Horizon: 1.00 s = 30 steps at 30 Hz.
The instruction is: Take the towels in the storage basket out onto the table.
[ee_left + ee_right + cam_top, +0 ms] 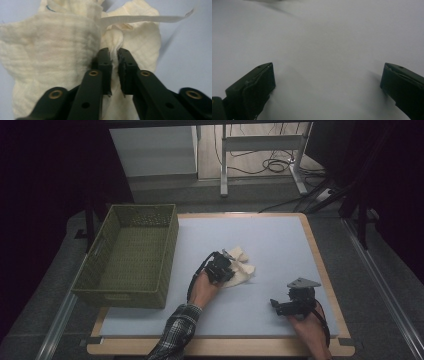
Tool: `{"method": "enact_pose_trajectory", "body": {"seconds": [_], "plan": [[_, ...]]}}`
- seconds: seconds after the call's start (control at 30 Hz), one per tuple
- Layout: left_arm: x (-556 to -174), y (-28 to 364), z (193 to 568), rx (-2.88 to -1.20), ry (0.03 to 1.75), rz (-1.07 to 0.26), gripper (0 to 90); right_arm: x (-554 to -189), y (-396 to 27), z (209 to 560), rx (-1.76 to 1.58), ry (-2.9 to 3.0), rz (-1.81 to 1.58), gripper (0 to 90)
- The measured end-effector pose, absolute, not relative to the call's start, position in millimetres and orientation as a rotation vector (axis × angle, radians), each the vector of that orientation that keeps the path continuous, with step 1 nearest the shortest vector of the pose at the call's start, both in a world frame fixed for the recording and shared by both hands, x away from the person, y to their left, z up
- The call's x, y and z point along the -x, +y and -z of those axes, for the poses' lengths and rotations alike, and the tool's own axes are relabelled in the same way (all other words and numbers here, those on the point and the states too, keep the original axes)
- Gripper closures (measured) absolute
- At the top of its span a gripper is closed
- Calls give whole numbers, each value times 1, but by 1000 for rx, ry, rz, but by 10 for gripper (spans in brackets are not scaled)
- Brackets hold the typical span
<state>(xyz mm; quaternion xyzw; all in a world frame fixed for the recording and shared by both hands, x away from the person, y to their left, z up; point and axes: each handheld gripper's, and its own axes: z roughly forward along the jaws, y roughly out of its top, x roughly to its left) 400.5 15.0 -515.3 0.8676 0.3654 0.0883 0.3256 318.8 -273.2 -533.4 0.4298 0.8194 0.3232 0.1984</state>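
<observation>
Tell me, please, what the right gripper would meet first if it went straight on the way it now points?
Probably just the bare grey table mat: the right gripper, fingers wide open with nothing between them, points low across it. How soon it would touch is hard to judge.

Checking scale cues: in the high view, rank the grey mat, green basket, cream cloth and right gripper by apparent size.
1. Grey mat
2. Green basket
3. Cream cloth and right gripper: these look alike, and the left gripper covers part of the cloth, so I leave them unranked.
</observation>
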Motion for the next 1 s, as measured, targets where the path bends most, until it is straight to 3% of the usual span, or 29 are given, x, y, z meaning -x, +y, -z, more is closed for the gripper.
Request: {"method": "enact_pose_trajectory", "body": {"seconds": [0.17, 0.23, 0.5, 0.73, 1.0], "plan": [[-396, 21, 506, -2224, 942, -213, 858, -319, -273, 530, -1230, 2286, -889, 94], [-394, 25, 499, -2191, 936, -196, 858, -319, -273, 526, -1209, 2309, -900, 206], [-390, 42, 480, -2137, 935, -206, 857, -337, -259, 520, -1182, 2443, -1103, 450], [-392, 68, 473, -2100, 989, -226, 854, -366, -231, 516, -1158, 2449, -1119, 510], [-393, 85, 468, -2078, 1032, -264, 859, -406, -196, 515, -1122, 2434, -1044, 465]]}}
